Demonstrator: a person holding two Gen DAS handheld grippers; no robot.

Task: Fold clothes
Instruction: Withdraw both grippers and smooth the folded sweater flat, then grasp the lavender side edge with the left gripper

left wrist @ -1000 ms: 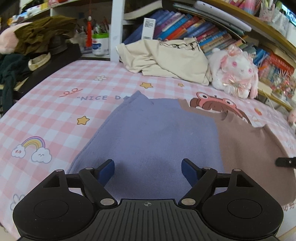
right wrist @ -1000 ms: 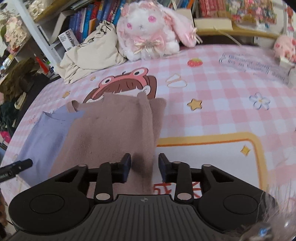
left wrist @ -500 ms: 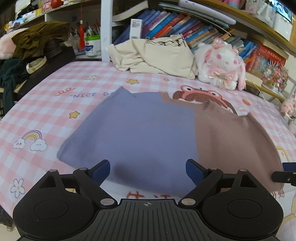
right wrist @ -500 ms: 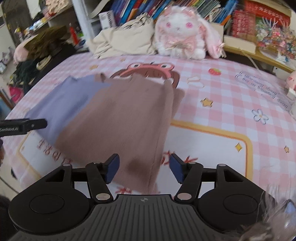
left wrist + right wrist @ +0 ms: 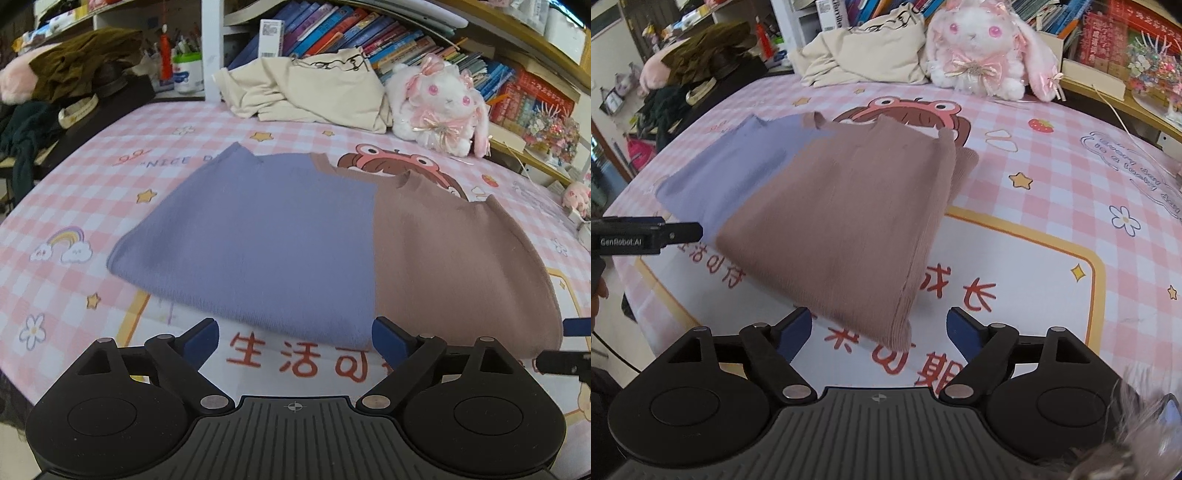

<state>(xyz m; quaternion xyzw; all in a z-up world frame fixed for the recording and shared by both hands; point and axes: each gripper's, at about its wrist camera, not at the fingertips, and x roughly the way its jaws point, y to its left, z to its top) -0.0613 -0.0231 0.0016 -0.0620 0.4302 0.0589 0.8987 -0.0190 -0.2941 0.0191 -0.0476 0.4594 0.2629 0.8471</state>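
A folded two-tone knit garment lies flat on the pink checked cloth: its purple half (image 5: 266, 236) on the left, its brown half (image 5: 454, 258) on the right. It also shows in the right wrist view (image 5: 849, 218). My left gripper (image 5: 295, 338) is open and empty, just short of the garment's near edge. My right gripper (image 5: 879, 326) is open and empty near the brown half's near corner. The left gripper's finger (image 5: 646, 234) shows at the left edge of the right wrist view.
A crumpled cream garment (image 5: 314, 90) and a white plush rabbit (image 5: 443, 103) sit at the back by the bookshelf (image 5: 369, 33). Dark clothes (image 5: 74, 70) are piled at the far left. The cloth (image 5: 1052, 192) stretches right of the garment.
Both grippers have pulled back from the garment and risen. The right gripper's jaws have opened wide. The garment now lies free in front of both.
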